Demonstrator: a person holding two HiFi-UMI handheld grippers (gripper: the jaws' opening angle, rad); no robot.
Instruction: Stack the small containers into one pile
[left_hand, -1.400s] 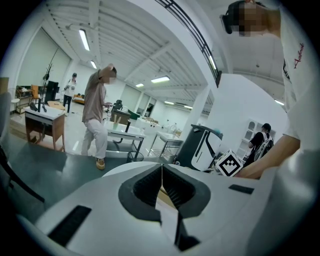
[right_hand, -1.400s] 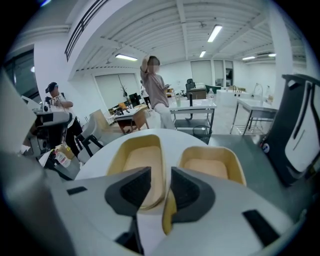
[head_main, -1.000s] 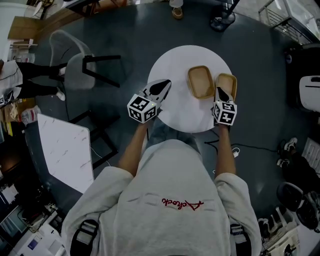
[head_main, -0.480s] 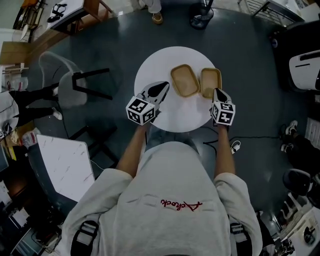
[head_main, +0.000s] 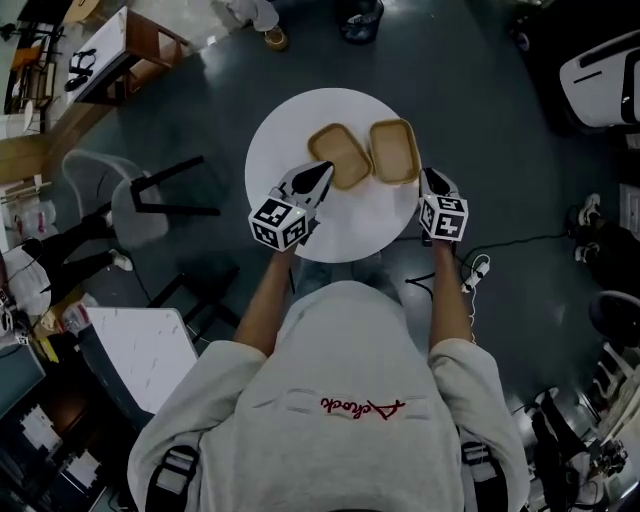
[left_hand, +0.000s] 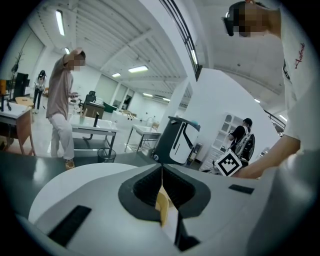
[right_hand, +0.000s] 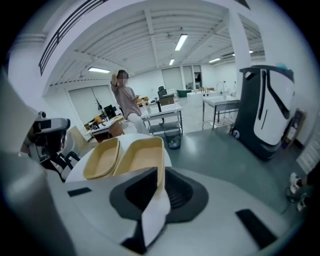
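- Table (head_main: 285, 140): round and white, upper centre of the head view. It carries both containers.
- Left container (head_main: 340, 155): tan, shallow, a rounded rectangle with its open side up. It sits on the table's upper middle, set at a slant.
- Right container (head_main: 394, 150): the same kind, just beside the first, with their long sides close together. Neither sits inside the other.
- Your left hand-held gripper (head_main: 322, 172): the jaws are together. The tips lie at the near corner of the left container. A tan sliver shows in the slit between the jaws in the left gripper view, but it is unclear whether it is pinched.
- Your right hand-held gripper (head_main: 430, 181): the jaws are closed on the right container's right-hand wall at its near end. In the right gripper view the rim runs straight in between the pads.
- Chair (head_main: 140, 200): stands on the floor at the left of the frame, well apart from the table.
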